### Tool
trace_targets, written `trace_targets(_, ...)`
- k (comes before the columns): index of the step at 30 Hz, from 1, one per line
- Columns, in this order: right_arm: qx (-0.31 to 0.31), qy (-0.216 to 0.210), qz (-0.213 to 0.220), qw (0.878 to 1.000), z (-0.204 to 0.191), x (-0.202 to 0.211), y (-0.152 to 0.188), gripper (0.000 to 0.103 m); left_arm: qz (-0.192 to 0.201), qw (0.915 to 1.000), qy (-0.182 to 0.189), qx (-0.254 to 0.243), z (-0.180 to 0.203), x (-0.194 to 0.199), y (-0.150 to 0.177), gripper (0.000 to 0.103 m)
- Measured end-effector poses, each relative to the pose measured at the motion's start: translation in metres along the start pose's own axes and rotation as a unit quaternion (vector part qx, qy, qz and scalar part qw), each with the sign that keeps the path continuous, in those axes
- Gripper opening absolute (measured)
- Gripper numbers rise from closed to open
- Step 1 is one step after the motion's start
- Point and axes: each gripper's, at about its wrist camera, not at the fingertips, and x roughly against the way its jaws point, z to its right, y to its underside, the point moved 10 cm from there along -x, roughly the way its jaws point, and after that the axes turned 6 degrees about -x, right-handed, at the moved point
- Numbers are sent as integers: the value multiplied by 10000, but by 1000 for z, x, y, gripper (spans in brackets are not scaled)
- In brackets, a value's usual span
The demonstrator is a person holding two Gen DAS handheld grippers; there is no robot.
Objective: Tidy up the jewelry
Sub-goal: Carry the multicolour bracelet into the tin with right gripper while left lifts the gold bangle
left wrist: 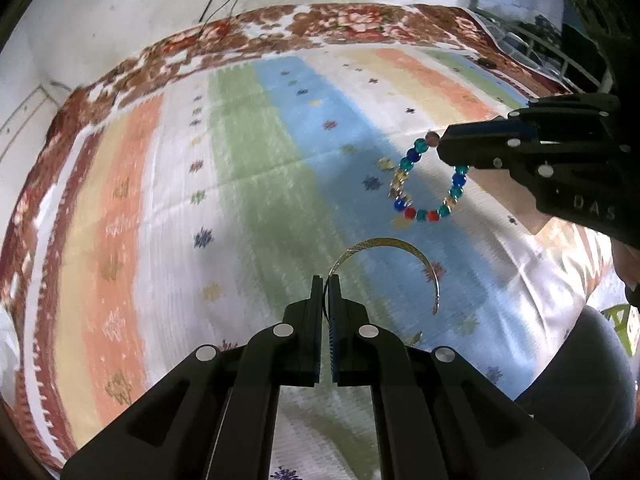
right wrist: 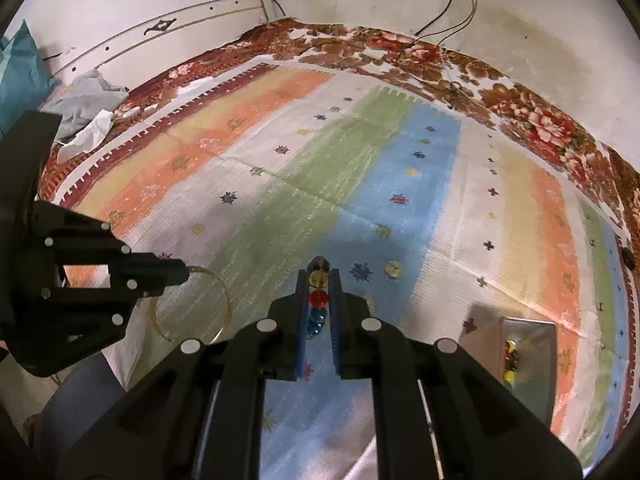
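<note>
The left gripper [left wrist: 326, 280] has its jaws clamped on a thin gold bangle [left wrist: 404, 248]. The right gripper [right wrist: 320, 280] pinches a beaded bracelet [left wrist: 430, 184]. Both hang clear above the striped mat [right wrist: 400, 184], probably bound for the metal tray [right wrist: 532, 332] right of the bracelet.

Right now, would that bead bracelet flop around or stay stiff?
Probably floppy: the bead bracelet hangs as a drooping loop from the right gripper. Its round, glossy beads look slippery and likely to roll. The gold bangle beside it keeps its curve, so probably stiff.
</note>
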Motion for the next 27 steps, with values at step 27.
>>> trace_targets(27, -1207, 419, 409, 9910, 132, 99, 37, 11, 529, 9974, 230, -437, 99, 11, -100, 2)
